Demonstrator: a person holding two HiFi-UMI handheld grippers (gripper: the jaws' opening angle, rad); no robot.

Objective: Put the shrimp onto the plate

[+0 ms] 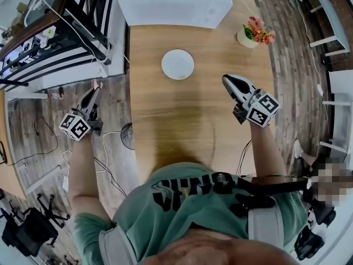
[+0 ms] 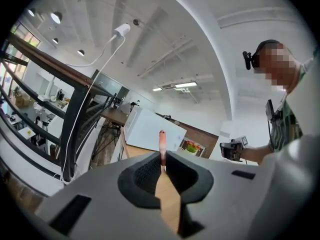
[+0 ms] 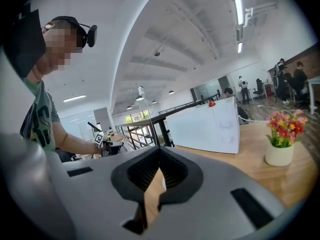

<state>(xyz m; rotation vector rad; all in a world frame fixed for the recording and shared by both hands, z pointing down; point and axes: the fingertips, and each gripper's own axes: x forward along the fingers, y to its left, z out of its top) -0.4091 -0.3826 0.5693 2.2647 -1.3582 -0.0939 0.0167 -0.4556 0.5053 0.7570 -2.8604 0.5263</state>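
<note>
Bright, even light from ceiling strip lamps; fisheye distortion bends every edge, and a soft shadow darkens the table at its near end.

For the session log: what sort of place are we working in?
Probably an open-plan office: a wooden table with a flowerpot, office chairs on the floor, people at desks behind.

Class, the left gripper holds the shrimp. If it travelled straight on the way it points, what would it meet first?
Probably the white box: it sits directly behind the shrimp pinched in the left gripper. The plate lies off that line. Depth is uncertain.
</note>
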